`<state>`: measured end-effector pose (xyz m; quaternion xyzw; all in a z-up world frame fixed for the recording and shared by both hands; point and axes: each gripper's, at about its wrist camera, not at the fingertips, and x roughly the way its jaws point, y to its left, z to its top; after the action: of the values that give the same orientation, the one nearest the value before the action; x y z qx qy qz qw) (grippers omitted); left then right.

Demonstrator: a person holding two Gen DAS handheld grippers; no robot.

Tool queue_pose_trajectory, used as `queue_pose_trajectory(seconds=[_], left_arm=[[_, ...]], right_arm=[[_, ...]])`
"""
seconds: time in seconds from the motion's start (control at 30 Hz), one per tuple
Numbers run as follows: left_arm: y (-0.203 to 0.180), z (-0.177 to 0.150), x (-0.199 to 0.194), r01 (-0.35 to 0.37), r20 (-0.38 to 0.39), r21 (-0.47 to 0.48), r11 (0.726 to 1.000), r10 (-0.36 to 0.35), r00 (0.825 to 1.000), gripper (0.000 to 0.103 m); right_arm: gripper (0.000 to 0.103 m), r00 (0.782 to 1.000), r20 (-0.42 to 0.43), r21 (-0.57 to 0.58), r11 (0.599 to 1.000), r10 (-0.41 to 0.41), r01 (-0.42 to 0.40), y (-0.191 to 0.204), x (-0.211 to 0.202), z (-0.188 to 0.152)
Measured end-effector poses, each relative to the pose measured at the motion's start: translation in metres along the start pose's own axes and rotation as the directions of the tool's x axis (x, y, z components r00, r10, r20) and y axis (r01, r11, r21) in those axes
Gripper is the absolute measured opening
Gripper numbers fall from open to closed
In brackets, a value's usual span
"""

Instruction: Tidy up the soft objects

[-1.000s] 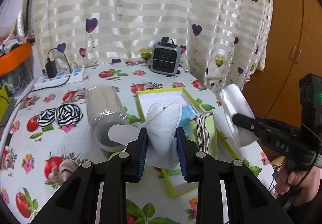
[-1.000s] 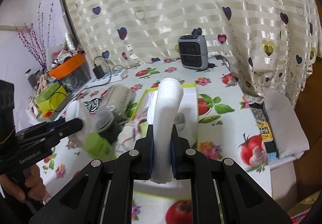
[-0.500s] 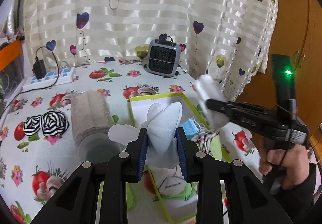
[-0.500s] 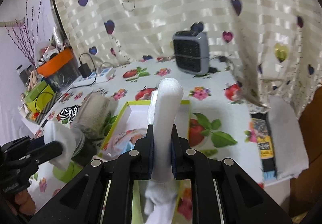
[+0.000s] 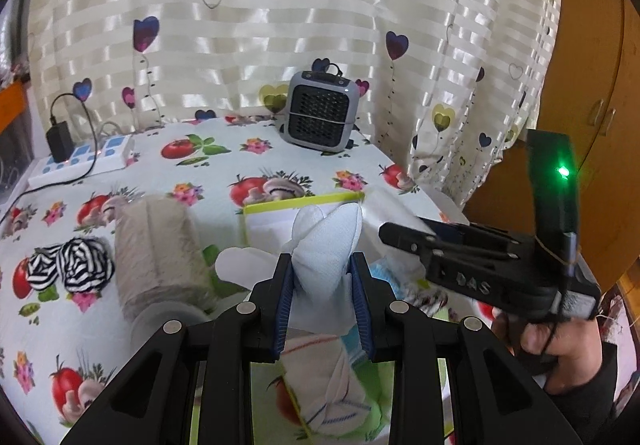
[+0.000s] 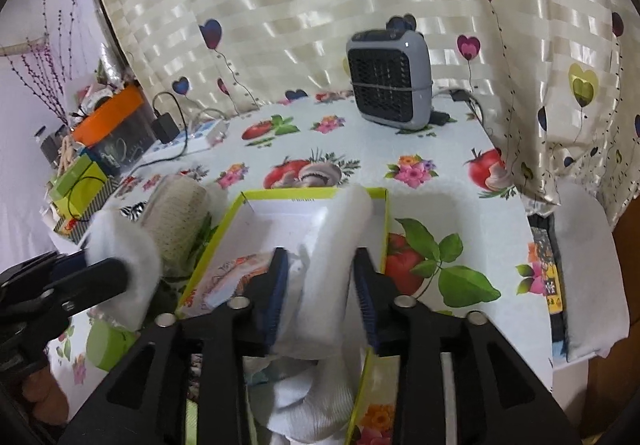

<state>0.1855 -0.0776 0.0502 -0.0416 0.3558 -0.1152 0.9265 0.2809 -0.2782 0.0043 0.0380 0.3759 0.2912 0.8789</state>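
My left gripper point(image 5: 323, 287) is shut on a folded white cloth point(image 5: 328, 241), held just left of a yellow-rimmed box point(image 5: 304, 201). The box holds several soft items, among them a blue mask and white socks. In the right wrist view my right gripper point(image 6: 320, 285) hangs over the box point(image 6: 312, 193) with its jaws opening. A white sock point(image 6: 340, 253) still stands between them, leaning on the right pad with a gap at the left pad. The left gripper point(image 6: 114, 273) and its cloth point(image 6: 120, 241) show at the left of that view.
A rolled beige towel point(image 5: 156, 245) and a zebra-striped bundle point(image 5: 72, 263) lie left of the box. A grey fan heater point(image 5: 320, 113) stands at the back by the curtain, a power strip point(image 5: 80, 161) at back left. A folded white cloth point(image 6: 584, 261) lies on the table's right edge.
The right gripper's jaws have spread apart from the white sock and it has sunk over the box. The left gripper has moved closer to the box with its cloth.
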Motion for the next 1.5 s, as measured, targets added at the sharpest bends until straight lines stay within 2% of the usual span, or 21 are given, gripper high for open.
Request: queue_pose_trajectory(seconds=[0.23,0.43,0.57,0.67,0.8,0.93,1.03,1.23,1.5], left_arm=[[0.0,0.015,0.024,0.003,-0.015,-0.017,1.0,-0.004,1.0,0.027],[0.005,0.021,0.047,0.005,-0.063,-0.034,0.999,-0.007,0.998,0.031],[0.004,0.021,0.061,0.022,-0.097,-0.039,0.999,-0.026,0.995,0.036],[0.003,0.022,0.067,0.044,-0.107,-0.041,0.998,-0.049,0.993,0.037],[0.007,0.022,0.064,0.048,-0.095,-0.049,0.998,-0.053,0.994,0.041],[0.008,0.026,0.062,0.046,-0.089,-0.045,0.998,-0.05,0.995,0.044],[0.005,0.025,0.067,0.058,-0.114,-0.029,0.998,-0.061,0.992,0.047],[0.007,0.023,0.052,0.053,-0.085,-0.031,0.998,-0.056,0.995,0.047],[0.011,0.009,0.023,0.012,-0.068,-0.021,1.0,-0.013,0.998,0.047]], right_arm=[[0.041,0.999,0.024,0.008,0.999,0.033,-0.034,0.002,0.002,0.006],[0.041,0.993,0.106,0.122,0.99,0.057,-0.07,-0.021,-0.021,0.005],[0.041,0.993,0.117,0.156,0.987,0.019,-0.037,-0.028,-0.033,-0.002],[0.036,0.996,0.084,0.165,0.986,-0.024,0.01,-0.03,-0.035,-0.01],[0.018,0.997,0.035,0.173,0.983,-0.068,0.061,-0.034,-0.034,-0.024],[0.013,0.997,-0.004,0.148,0.986,-0.074,0.074,-0.029,-0.025,-0.029],[0.012,0.997,-0.02,0.121,0.99,-0.071,0.073,-0.023,-0.016,-0.025],[0.012,0.999,-0.032,0.084,0.995,-0.042,0.045,-0.015,0.0,-0.016],[0.012,0.998,0.013,0.074,0.996,-0.057,0.055,-0.006,-0.025,-0.02]])
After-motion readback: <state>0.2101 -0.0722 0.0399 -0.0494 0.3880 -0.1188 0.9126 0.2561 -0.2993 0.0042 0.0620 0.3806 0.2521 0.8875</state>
